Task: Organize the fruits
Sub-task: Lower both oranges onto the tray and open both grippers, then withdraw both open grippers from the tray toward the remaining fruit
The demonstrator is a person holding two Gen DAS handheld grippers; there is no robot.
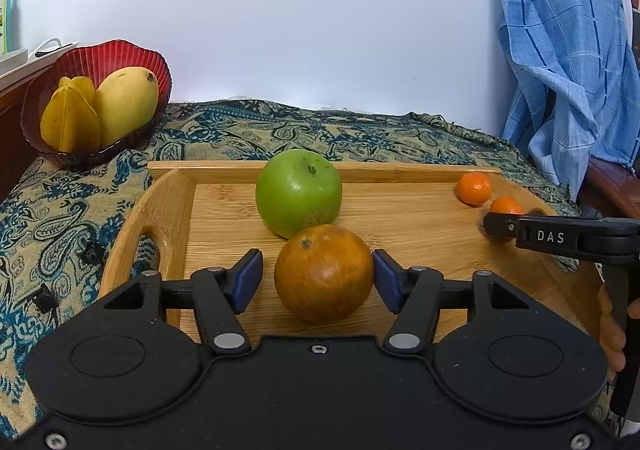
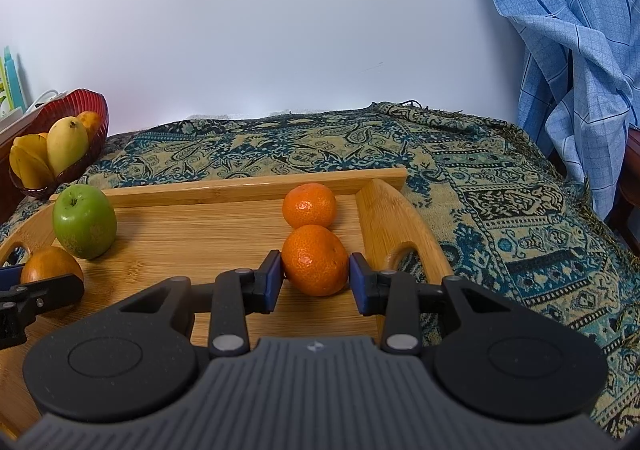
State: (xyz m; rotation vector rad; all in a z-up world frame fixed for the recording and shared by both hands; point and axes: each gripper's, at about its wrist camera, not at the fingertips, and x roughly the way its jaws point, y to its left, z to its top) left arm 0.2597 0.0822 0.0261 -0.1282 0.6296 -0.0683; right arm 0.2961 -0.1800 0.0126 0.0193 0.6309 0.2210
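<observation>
A wooden tray [image 1: 400,222] holds a green apple [image 1: 299,192], a brownish orange [image 1: 324,274] and two small mandarins [image 1: 474,188]. My left gripper [image 1: 318,280] straddles the brownish orange; its right pad touches the fruit and a gap shows at the left pad. My right gripper [image 2: 316,280] has its blue pads against both sides of the near mandarin [image 2: 315,260], which rests on the tray [image 2: 192,226]. The second mandarin [image 2: 309,211] lies just behind it. The apple [image 2: 85,221] and brownish orange [image 2: 51,265] also show at left in the right wrist view.
A red bowl [image 1: 160,70] with a mango [image 1: 126,104] and a starfruit [image 1: 71,118] stands at the back left on the patterned cloth [image 1: 360,138]. A blue checked cloth [image 1: 568,62] hangs at the right. A white wall is behind.
</observation>
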